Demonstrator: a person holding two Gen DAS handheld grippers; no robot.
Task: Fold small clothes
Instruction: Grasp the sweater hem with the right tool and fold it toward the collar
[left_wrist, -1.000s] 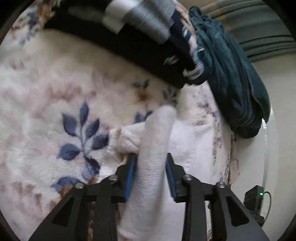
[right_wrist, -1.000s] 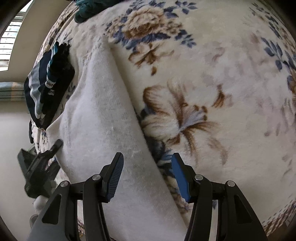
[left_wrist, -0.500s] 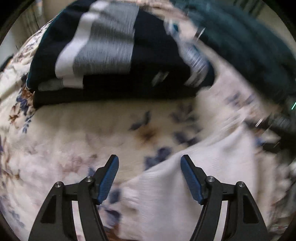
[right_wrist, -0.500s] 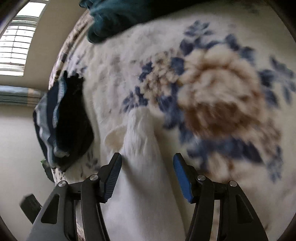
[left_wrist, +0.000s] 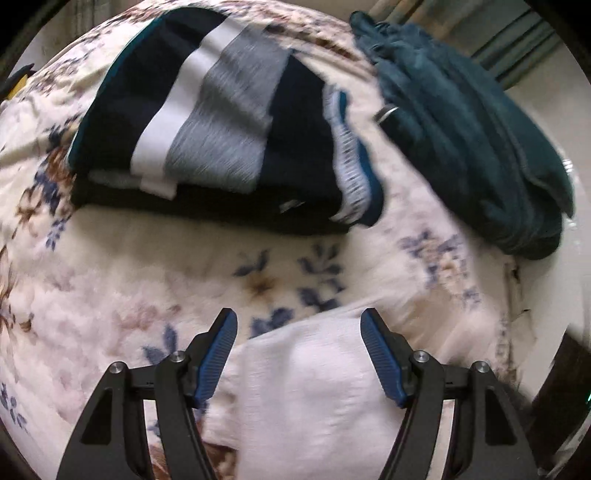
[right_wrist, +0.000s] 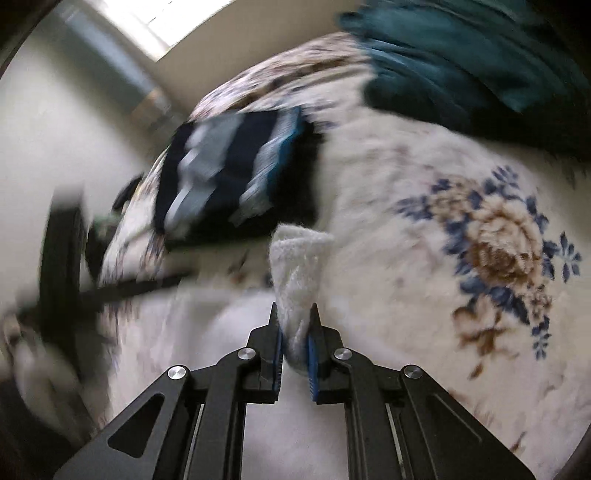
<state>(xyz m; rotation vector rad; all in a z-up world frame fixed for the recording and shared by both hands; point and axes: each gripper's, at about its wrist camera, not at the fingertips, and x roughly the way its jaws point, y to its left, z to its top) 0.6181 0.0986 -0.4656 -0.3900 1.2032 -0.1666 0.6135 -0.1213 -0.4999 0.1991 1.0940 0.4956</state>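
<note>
Floral fleece blanket (left_wrist: 110, 288) in cream, blue and brown covers the whole surface under both tools. Only the left wrist view shows the left tool (left_wrist: 298, 354) with its blue pads standing wide, nothing pressed between them; the white garment (left_wrist: 314, 398) lies flat on the blanket beneath and between them, at 6 o'clock of that view. Only the right wrist view shows the right tool (right_wrist: 294, 334) drawn narrow, pinching a bunched fold of the same white garment (right_wrist: 295, 266), whose fluffy, ribbed cloth rises from the pads toward 12 o'clock. A folded navy garment (left_wrist: 221, 122) with white and grey stripes sits at 11 o'clock in the left view and at 10 o'clock in the right. A crumpled teal garment (left_wrist: 472, 147) lies at 2 o'clock in the left view, 1 o'clock in the right. Both views are blurred.
</note>
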